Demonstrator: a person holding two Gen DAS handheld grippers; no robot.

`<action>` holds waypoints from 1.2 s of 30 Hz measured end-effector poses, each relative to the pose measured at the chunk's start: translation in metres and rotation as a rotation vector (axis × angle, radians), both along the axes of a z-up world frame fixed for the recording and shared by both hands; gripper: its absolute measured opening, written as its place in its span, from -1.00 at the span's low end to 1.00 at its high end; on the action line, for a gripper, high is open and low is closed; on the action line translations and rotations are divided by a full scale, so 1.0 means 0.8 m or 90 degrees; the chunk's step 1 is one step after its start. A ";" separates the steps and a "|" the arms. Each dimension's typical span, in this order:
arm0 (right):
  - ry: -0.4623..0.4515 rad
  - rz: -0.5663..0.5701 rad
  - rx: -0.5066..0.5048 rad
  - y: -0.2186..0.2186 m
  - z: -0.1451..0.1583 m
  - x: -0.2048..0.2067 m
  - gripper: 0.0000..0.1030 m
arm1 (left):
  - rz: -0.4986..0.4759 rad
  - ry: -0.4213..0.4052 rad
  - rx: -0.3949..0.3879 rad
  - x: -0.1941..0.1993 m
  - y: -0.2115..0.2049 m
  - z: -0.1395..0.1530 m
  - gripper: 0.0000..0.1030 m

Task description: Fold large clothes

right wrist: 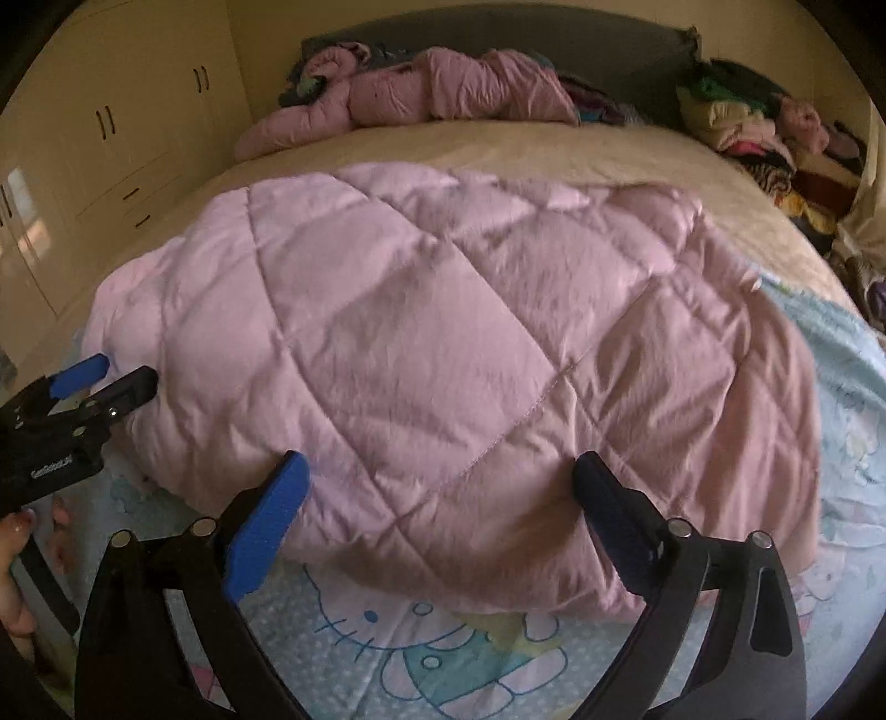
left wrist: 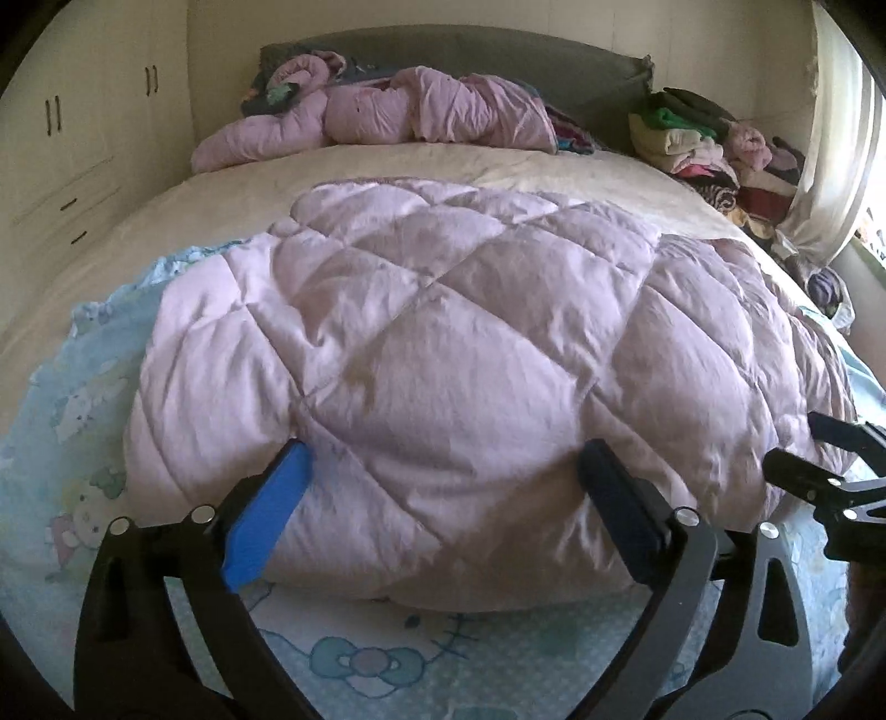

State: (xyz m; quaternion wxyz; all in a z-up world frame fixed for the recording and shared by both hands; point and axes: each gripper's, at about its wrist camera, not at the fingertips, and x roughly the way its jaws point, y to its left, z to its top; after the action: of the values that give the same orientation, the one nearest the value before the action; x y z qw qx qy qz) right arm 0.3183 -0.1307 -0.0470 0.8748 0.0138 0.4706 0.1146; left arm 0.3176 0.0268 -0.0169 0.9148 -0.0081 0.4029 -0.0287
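A puffy pink quilted comforter (left wrist: 443, 343) lies folded on the near part of the bed, over a light blue cartoon-print sheet (left wrist: 387, 659). It also shows in the right wrist view (right wrist: 443, 332), on the same sheet (right wrist: 387, 664). My left gripper (left wrist: 446, 471) is open, its fingers straddling the comforter's near folded edge. My right gripper (right wrist: 440, 482) is open the same way, further right along that edge. Each gripper shows in the other's view: the right one (left wrist: 814, 443) at the right edge, the left one (right wrist: 122, 376) at the left edge.
A second crumpled pink quilt (left wrist: 387, 116) lies at the grey headboard (left wrist: 498, 50). Piles of folded clothes (left wrist: 714, 149) sit at the far right corner by a curtain (left wrist: 830, 166). Cream wardrobes (left wrist: 83, 138) stand on the left. A cream bedsheet (left wrist: 221, 205) covers the far bed.
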 end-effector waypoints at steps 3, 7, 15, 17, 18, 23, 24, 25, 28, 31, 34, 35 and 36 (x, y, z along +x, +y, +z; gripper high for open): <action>0.001 -0.006 0.006 -0.001 -0.011 0.006 0.92 | -0.004 0.003 -0.006 0.002 0.003 -0.007 0.79; 0.000 -0.008 -0.002 0.003 -0.018 0.005 0.92 | -0.011 -0.004 -0.001 0.001 0.003 -0.009 0.80; -0.015 -0.025 0.056 -0.015 0.008 -0.011 0.92 | 0.000 -0.013 -0.008 -0.023 0.018 0.013 0.81; -0.018 -0.030 0.076 -0.021 0.017 -0.018 0.92 | 0.005 -0.016 -0.008 -0.028 0.024 0.019 0.81; -0.023 -0.036 0.082 -0.025 0.021 -0.024 0.92 | 0.009 -0.016 -0.009 -0.029 0.027 0.022 0.81; -0.035 -0.053 0.099 -0.040 0.033 -0.048 0.92 | 0.031 -0.026 -0.010 -0.038 0.041 0.034 0.81; -0.036 -0.056 0.099 -0.043 0.035 -0.052 0.92 | 0.034 -0.028 -0.012 -0.039 0.043 0.036 0.81; -0.038 -0.057 0.099 -0.044 0.040 -0.057 0.92 | 0.038 -0.032 -0.015 -0.043 0.046 0.039 0.81; -0.046 -0.055 0.096 -0.047 0.048 -0.070 0.92 | 0.046 -0.042 -0.022 -0.052 0.054 0.048 0.81; -0.053 -0.053 0.101 -0.050 0.055 -0.082 0.92 | 0.054 -0.054 -0.025 -0.063 0.062 0.059 0.81; -0.059 -0.052 0.104 -0.052 0.063 -0.094 0.92 | 0.060 -0.061 -0.029 -0.073 0.068 0.067 0.81; -0.060 -0.051 0.107 -0.053 0.066 -0.098 0.92 | 0.062 -0.062 -0.028 -0.077 0.070 0.070 0.81; -0.061 -0.049 0.111 -0.052 0.068 -0.101 0.92 | 0.064 -0.063 -0.028 -0.079 0.072 0.071 0.81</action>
State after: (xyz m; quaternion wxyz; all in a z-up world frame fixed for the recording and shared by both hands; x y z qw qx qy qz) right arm 0.2373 -0.1724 0.0075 0.8957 0.1022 0.4153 0.1219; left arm 0.2543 0.0841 0.0399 0.9336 -0.0472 0.3552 0.0079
